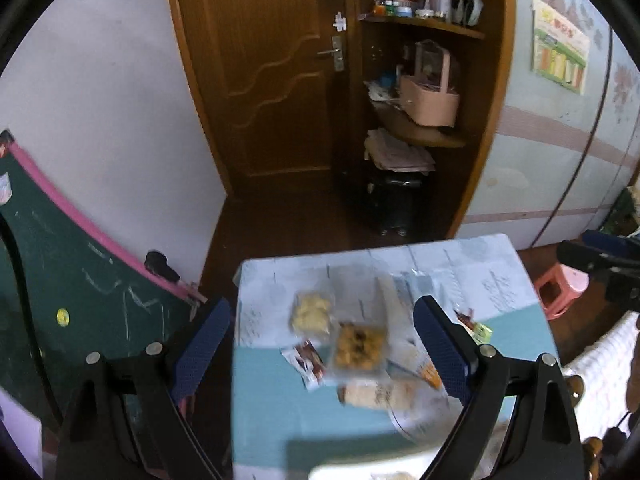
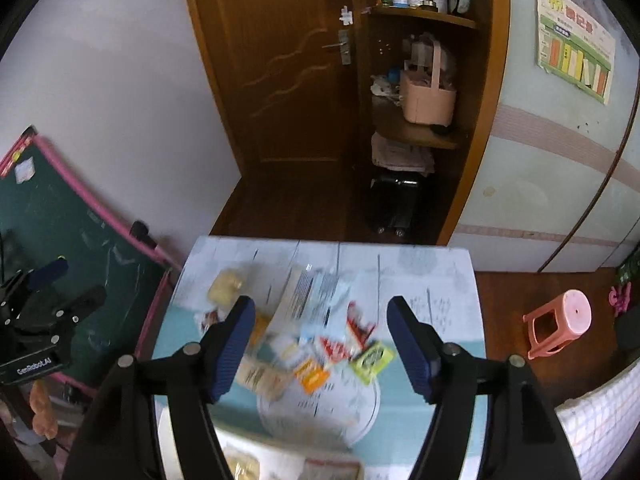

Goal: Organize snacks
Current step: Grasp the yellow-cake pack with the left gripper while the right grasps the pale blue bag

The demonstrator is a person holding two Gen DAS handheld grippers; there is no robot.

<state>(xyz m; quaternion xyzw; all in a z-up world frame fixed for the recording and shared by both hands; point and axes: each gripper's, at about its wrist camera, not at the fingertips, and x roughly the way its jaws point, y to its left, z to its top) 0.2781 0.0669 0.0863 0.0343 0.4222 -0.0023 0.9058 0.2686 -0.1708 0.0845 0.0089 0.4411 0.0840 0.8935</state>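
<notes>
Several snack packets lie in a blurred heap on a small table with a light blue and teal cloth (image 1: 276,396) (image 2: 436,276). A pale yellow snack bag (image 1: 311,313) (image 2: 226,286), a clear tray of brown biscuits (image 1: 360,346) and a beige wrapped bar (image 1: 378,395) show in the left wrist view. Orange (image 2: 312,374), red (image 2: 334,346) and yellow-green (image 2: 374,358) packets lie on a round white plate (image 2: 352,420). My left gripper (image 1: 322,348) is open and empty above the heap. My right gripper (image 2: 320,340) is open and empty above the plate.
A green chalkboard with a pink frame (image 1: 80,264) (image 2: 80,216) leans left of the table. A pink stool (image 2: 560,324) (image 1: 560,288) stands on the floor at the right. A wooden door (image 1: 272,80) and shelves with a pink basket (image 2: 428,92) are behind.
</notes>
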